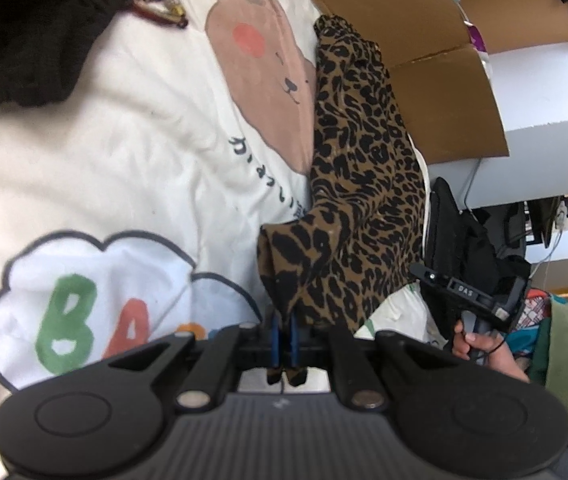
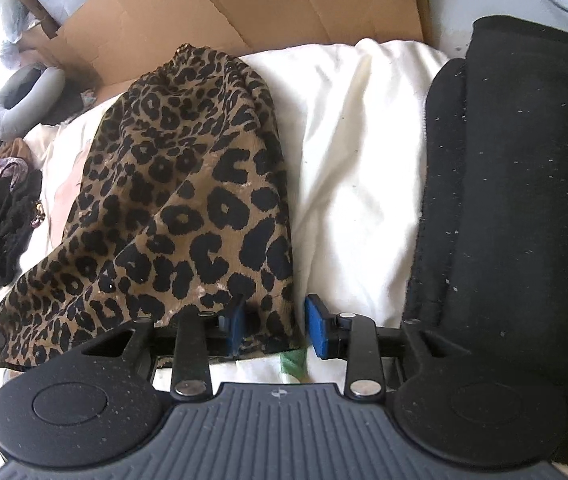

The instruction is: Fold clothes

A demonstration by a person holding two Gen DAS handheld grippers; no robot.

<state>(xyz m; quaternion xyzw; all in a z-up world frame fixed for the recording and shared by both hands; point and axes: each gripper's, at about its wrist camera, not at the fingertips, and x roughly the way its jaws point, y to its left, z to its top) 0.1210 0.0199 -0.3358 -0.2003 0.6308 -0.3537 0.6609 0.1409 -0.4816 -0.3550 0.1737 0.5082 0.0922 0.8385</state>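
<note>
Left wrist view: pinching a corner of the leopard-print garment (image 1: 358, 184) between the blue pads (image 1: 288, 340) of the left gripper (image 1: 284, 344), jaws pressed together on the cloth, a scrap poking out behind them. Lying as a long band on the white printed blanket (image 1: 115, 168), running away from the gripper toward the cardboard sheet (image 1: 416, 24) at the far end. Trailing along the blanket's edge, long axis pointing straight ahead, held end bunched and lifted a little. Showing the other handheld tool off to the right, gripped by a hand (image 1: 484, 350).

Right wrist view: hovering at the near hem of the same leopard-print garment (image 2: 187, 200) with the right gripper (image 2: 279, 328) spread wide, one blue pad (image 2: 235, 326) touching the hem, the other pad (image 2: 318, 330) clear of it over the white blanket (image 2: 356, 168). Stretching lengthwise away toward the cardboard sheet (image 2: 243, 4), narrowing at the far end. Lying beside a black folded item (image 2: 516, 200) at the right, apart from the leopard cloth.

Judging the step: taking hold of the near corners ahead of a fold. Calling next for closing the right pads on the hem, then carrying both corners toward the far end together, keeping the edge taut.
</note>
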